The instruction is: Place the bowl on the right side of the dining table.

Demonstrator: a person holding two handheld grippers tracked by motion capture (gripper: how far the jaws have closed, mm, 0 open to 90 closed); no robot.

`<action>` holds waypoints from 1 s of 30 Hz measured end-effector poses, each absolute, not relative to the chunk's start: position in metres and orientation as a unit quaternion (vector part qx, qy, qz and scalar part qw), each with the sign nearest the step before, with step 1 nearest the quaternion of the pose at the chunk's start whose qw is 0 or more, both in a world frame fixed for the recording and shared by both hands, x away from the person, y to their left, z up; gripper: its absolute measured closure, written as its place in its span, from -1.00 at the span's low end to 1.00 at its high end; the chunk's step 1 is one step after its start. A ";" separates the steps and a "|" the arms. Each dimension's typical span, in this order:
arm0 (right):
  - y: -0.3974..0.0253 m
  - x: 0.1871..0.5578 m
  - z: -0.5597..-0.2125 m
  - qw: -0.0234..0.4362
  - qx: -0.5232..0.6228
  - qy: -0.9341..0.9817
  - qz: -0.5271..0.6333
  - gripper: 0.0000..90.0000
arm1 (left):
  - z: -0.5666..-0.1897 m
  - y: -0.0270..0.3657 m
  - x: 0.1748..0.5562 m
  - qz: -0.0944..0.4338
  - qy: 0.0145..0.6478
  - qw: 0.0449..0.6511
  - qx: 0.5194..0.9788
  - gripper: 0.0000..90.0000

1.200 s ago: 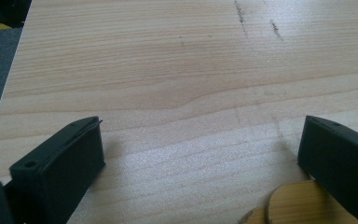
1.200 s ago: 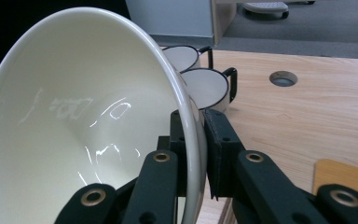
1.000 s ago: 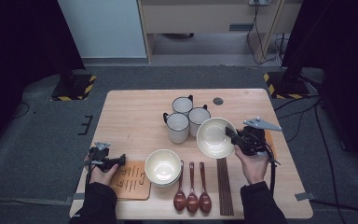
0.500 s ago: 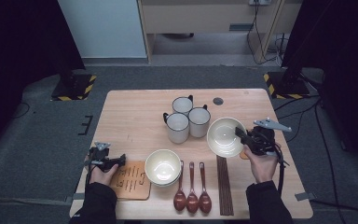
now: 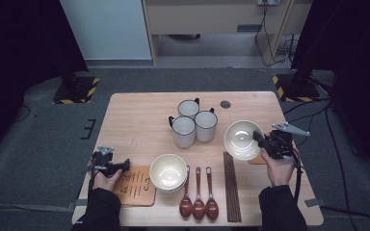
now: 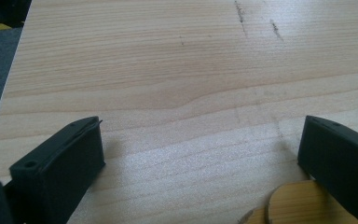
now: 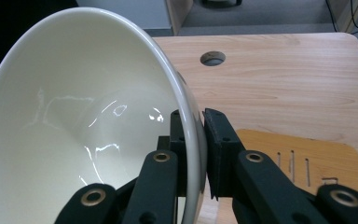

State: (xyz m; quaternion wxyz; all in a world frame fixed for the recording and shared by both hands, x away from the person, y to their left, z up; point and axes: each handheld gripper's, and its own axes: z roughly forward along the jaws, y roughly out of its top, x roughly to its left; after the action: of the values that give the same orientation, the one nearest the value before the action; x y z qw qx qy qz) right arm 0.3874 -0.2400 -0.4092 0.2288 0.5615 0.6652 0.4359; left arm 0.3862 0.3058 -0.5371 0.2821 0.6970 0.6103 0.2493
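Note:
My right gripper [image 5: 260,140] [image 7: 193,135] is shut on the rim of a white bowl [image 5: 242,139] [image 7: 88,130] and holds it tilted above the table's right side. Under that hand lies a wooden coaster [image 5: 257,159] [image 7: 298,156]. My left gripper [image 5: 123,165] [image 6: 200,154] rests open near the table's front left, its fingers [image 6: 60,163] wide apart over bare wood, beside another wooden coaster [image 5: 136,185] [image 6: 303,205]. A second white bowl [image 5: 168,172] stands right of that coaster.
Three white mugs [image 5: 193,124] cluster at the table's middle back. Three brown spoons [image 5: 198,202] and dark chopsticks [image 5: 231,185] lie along the front edge. A cable hole [image 5: 225,104] [image 7: 213,58] sits near the back. The table's left edge [image 6: 9,84] is close to my left gripper.
My right gripper has carried the white bowl to the right, away from the mugs and over the right-hand coaster. The left gripper has stayed put.

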 end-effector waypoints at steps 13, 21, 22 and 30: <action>-0.265 0.399 -0.425 0.231 0.591 0.652 0.415 0.83 | -0.537 0.306 0.386 0.249 0.610 0.282 0.697 -1.00; -0.271 0.406 -0.434 0.228 0.603 0.650 0.402 0.83 | -0.537 0.306 0.386 0.249 0.610 0.282 0.697 -1.00; -0.273 0.407 -0.436 0.228 0.604 0.650 0.401 0.83 | -0.537 0.306 0.386 0.249 0.610 0.282 0.697 -1.00; -0.281 0.416 -0.446 0.222 0.620 0.644 0.388 0.83 | -0.537 0.306 0.386 0.249 0.610 0.282 0.697 -1.00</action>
State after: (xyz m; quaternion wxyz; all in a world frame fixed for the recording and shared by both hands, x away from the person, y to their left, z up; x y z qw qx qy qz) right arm 0.4162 -0.2809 -0.4461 0.2220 0.6202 0.6443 0.3885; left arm 0.3862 0.3058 -0.5371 0.2821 0.6970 0.6102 0.2493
